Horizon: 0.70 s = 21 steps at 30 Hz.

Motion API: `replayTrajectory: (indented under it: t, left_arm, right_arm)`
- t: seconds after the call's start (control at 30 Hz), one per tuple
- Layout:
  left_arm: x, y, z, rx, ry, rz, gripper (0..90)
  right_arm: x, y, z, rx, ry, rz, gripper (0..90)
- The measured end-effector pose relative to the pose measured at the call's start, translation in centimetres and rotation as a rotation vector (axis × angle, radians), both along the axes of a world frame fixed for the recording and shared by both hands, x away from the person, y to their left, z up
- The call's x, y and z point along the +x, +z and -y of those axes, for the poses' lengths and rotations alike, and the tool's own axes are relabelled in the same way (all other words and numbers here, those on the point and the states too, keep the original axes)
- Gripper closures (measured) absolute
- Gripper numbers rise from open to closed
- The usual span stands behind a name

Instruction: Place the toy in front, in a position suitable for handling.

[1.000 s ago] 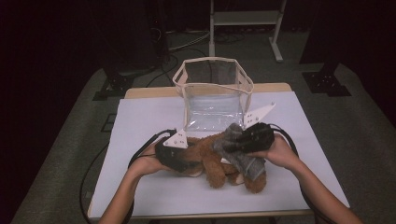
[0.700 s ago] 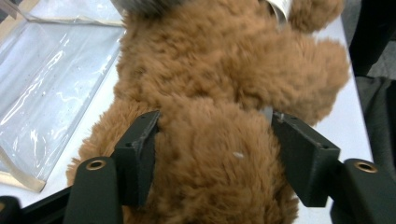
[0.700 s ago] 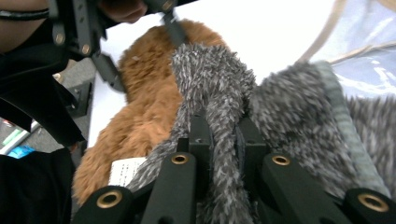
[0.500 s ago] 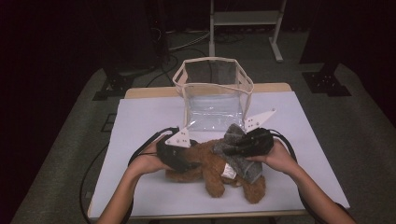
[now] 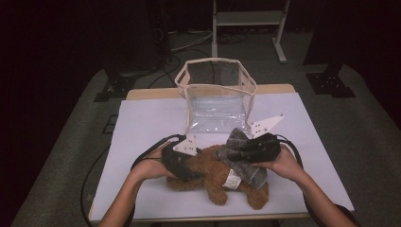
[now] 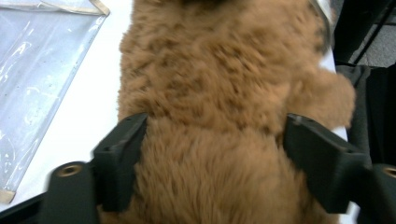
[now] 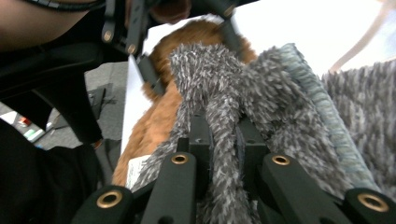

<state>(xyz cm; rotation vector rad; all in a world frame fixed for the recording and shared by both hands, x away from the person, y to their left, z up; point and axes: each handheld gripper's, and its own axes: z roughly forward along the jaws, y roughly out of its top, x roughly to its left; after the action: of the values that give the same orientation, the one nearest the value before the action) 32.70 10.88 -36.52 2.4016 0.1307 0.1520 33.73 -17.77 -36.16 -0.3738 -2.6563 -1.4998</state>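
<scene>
On the table point(image 5: 142, 123), before a clear bag point(image 5: 216, 101), lies a shaggy brown bear point(image 5: 215, 172) under grey cloth point(image 7: 224, 135). Right gripper point(image 7: 223, 140) pinches the cloth; left gripper point(image 6: 215, 154), just opening, straddles the bear's body.

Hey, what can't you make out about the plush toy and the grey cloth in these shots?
- Plush toy: its head, in the high view, is covered by the left gripper and hand.
- White tag: print too small, high view.
- Grey cloth: cut off by the frame's right edge, right gripper view.
</scene>
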Motion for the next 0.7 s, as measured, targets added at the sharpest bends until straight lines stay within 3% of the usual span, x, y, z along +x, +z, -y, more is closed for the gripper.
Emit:
replayTrajectory:
  t: [0.07,0.2,0.3,0.43,0.53,0.6,0.7]
  left_arm:
    - [0.2,0.1,0.2,-0.003,0.002,-0.017,16.6]
    - [0.5,-0.4,1.4,0.058,-0.013,-0.045,10.1]
    - [0.3,-1.1,2.1,0.072,-0.035,-0.072,9.0]
    - [0.7,-1.2,2.4,0.091,-0.027,-0.091,9.0]
    - [0.7,-1.2,2.7,0.103,-0.022,-0.102,18.9]
    - [0.4,-0.9,2.7,0.102,-0.047,-0.068,33.4]
    - [0.2,-0.6,2.6,0.073,-0.053,-0.015,43.9]
  right_arm:
    - [-0.6,-0.5,0.0,0.006,0.014,-0.008,79.8]
    - [-1.6,-0.6,0.1,0.005,0.033,0.002,79.9]
    - [-1.9,-0.7,0.2,0.004,0.042,0.007,79.9]
    - [-1.8,-0.8,0.2,0.005,0.048,0.0,79.9]
    - [-1.5,-0.8,0.2,0.007,0.052,-0.006,79.8]
    - [-1.3,-0.8,0.4,0.019,0.05,-0.016,79.7]
    - [-1.0,-0.7,0.8,0.041,0.044,-0.028,79.6]
